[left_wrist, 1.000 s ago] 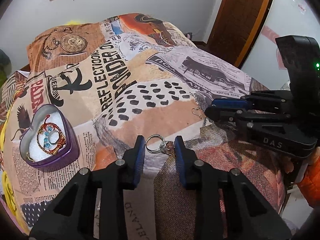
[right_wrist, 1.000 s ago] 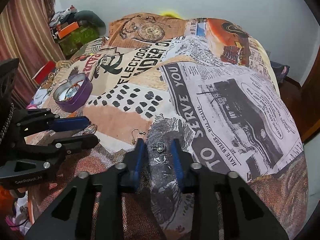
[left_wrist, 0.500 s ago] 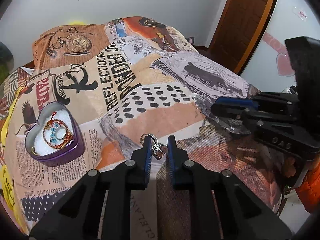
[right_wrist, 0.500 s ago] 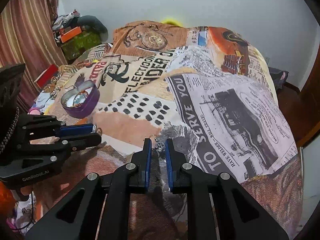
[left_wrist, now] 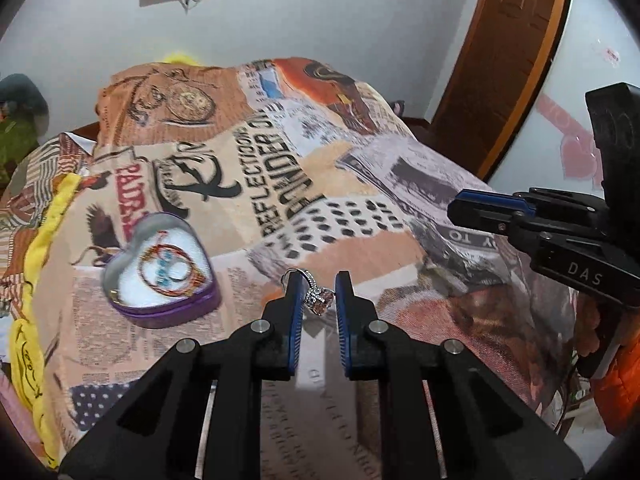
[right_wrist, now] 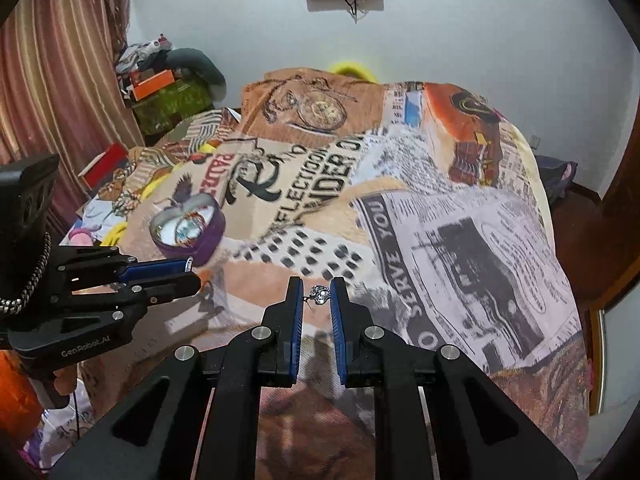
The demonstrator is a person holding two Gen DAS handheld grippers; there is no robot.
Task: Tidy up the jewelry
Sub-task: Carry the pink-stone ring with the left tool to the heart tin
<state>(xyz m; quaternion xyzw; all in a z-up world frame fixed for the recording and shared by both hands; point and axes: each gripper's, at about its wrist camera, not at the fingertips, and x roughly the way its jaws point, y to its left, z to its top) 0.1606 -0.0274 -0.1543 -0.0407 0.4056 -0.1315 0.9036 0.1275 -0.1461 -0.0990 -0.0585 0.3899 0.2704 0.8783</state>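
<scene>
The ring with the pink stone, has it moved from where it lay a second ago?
Yes. The ring is lifted off the bedspread, pinched in the left tool.

Purple heart-shaped tin with white lining, red-and-blue beaded bracelet, silver ring with pinkish stone, silver earring, bedspread in tan, orange and newsprint collage print, black grippers with blue pads

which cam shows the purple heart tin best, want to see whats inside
The left wrist view: the heart tin sits close and is seen from above, open, with a beaded bracelet on its white lining. In the right wrist view the same tin is farther off and at a low angle, so its contents are blurred.
</scene>
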